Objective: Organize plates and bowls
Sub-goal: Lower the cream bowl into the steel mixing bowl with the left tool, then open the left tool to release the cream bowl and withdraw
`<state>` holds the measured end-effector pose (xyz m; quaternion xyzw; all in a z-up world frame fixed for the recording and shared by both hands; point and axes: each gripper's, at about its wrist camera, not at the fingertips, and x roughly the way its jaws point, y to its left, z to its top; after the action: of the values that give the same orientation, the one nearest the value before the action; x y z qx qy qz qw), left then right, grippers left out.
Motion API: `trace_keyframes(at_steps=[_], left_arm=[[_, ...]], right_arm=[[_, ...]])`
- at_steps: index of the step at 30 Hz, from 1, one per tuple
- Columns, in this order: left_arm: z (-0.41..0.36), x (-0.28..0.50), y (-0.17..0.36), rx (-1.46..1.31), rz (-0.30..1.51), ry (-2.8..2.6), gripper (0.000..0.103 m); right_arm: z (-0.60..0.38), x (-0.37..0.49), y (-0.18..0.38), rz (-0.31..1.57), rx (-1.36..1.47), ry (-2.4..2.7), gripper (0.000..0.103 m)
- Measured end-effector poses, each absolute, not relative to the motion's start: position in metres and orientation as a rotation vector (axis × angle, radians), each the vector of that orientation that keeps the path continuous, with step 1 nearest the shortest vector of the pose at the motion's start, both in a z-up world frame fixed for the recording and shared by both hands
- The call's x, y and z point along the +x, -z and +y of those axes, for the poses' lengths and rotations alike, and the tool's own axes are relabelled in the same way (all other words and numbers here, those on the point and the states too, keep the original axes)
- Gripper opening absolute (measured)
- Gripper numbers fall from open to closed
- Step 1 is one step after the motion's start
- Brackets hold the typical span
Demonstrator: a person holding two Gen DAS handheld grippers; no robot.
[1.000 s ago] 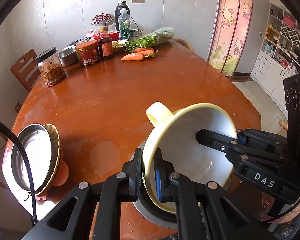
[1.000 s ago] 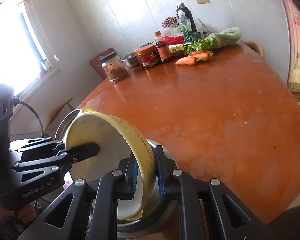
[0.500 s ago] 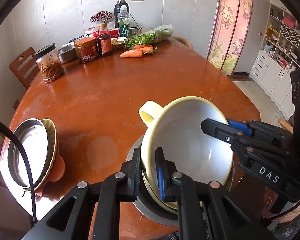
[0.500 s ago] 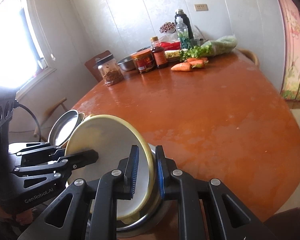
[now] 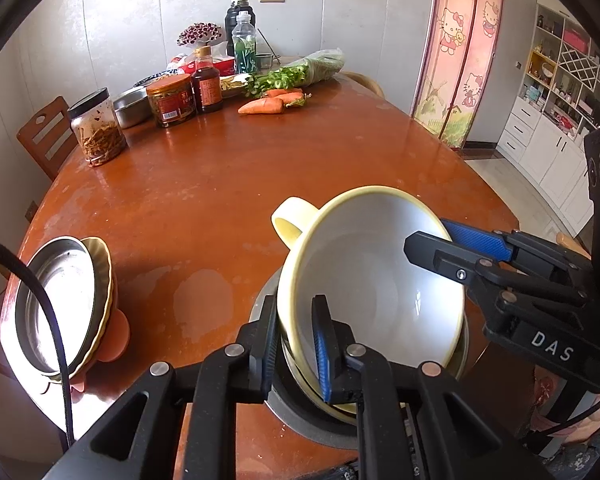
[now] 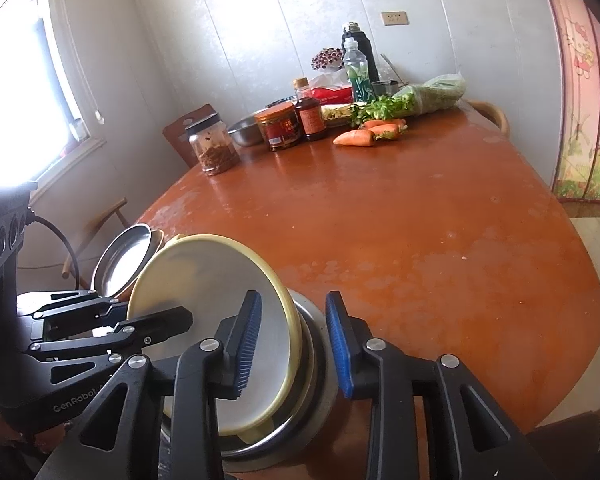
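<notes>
- Bowls sit in two groups on the brown surface [image 5: 260,184]: a yellow handled bowl [image 5: 372,280] tilted on a nested stack with a steel bowl [image 6: 312,364] at the near edge, and a second stack [image 5: 68,304] of steel and yellow dishes well apart at the surface's left edge.
- Left tongs [image 5: 294,344] are clamped on the yellow handled bowl's near rim, one finger inside, one outside.
- Right tongs [image 6: 294,344] are spread wide, their pads clear of the far rim.
- To do this step well, I judge the left tongs should lower the tilted bowl until it seats level in the stack, then let go; the stack lies close to the edge, so a sideways push risks sliding it off.
- Jars [image 5: 172,98], bottles [image 5: 244,46], carrots [image 5: 262,106] and greens [image 5: 296,74] crowd the far end, well away and not in the way.
</notes>
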<state>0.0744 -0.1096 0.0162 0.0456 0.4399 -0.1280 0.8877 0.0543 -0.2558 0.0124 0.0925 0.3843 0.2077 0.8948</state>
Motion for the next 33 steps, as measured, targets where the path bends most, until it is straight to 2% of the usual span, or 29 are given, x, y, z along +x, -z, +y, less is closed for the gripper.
trace_keyframes(at_steps=[2,4,19,22,26,33], left_arm=[[-0.11,0.074,-0.017,0.1,0.913,0.27,0.017],[-0.11,0.073,-0.016,0.098,0.916,0.273,0.018],[-0.103,0.071,-0.019,0.098,0.901,0.26,0.03],[-0.102,0.069,-0.021,0.101,0.89,0.259,0.037],[-0.101,0.066,-0.024,0.101,0.879,0.255,0.046],[-0.093,0.063,-0.03,0.081,0.861,0.248,0.049]], right_arm=[[-0.256,0.053,-0.013,0.792,0.188,-0.419,0.052],[-0.258,0.052,-0.014,0.783,0.19,-0.409,0.054],[-0.266,0.049,-0.019,0.768,0.204,-0.395,0.056],[-0.265,0.047,-0.022,0.759,0.196,-0.389,0.057],[-0.267,0.044,-0.026,0.748,0.2,-0.382,0.064],[-0.27,0.041,-0.034,0.742,0.209,-0.381,0.065]])
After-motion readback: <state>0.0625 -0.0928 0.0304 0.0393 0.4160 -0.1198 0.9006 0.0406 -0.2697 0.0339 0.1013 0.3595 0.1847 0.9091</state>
